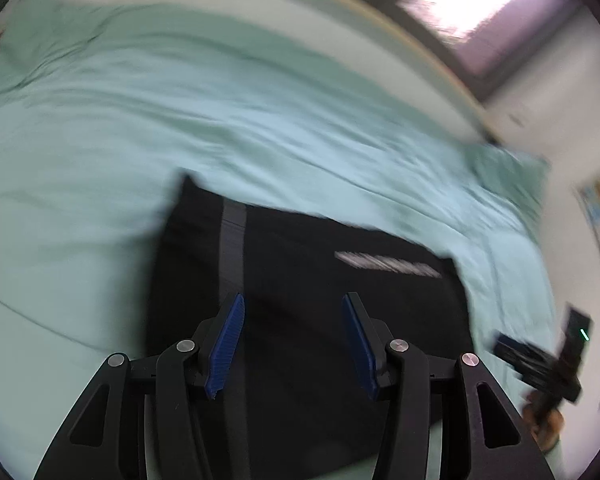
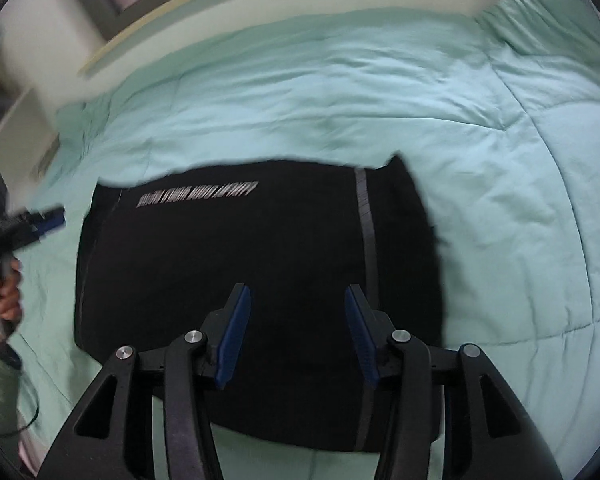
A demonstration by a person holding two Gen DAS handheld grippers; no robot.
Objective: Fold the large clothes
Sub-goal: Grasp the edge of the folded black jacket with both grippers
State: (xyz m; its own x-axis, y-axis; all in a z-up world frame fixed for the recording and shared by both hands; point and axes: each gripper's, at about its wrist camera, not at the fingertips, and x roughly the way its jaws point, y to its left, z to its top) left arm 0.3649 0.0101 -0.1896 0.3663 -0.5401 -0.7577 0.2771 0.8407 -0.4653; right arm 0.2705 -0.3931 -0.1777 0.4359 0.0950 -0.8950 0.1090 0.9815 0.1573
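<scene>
A black garment with a grey stripe and white lettering lies folded flat on a mint-green quilt; it also shows in the right wrist view. My left gripper hangs open and empty above the garment. My right gripper is open and empty above the same garment. The right gripper shows at the right edge of the left wrist view. The left gripper shows at the left edge of the right wrist view, held in a hand.
The quilt covers a bed with a pale headboard rail at the far side. A window lies beyond it. A white shelf unit stands at the left.
</scene>
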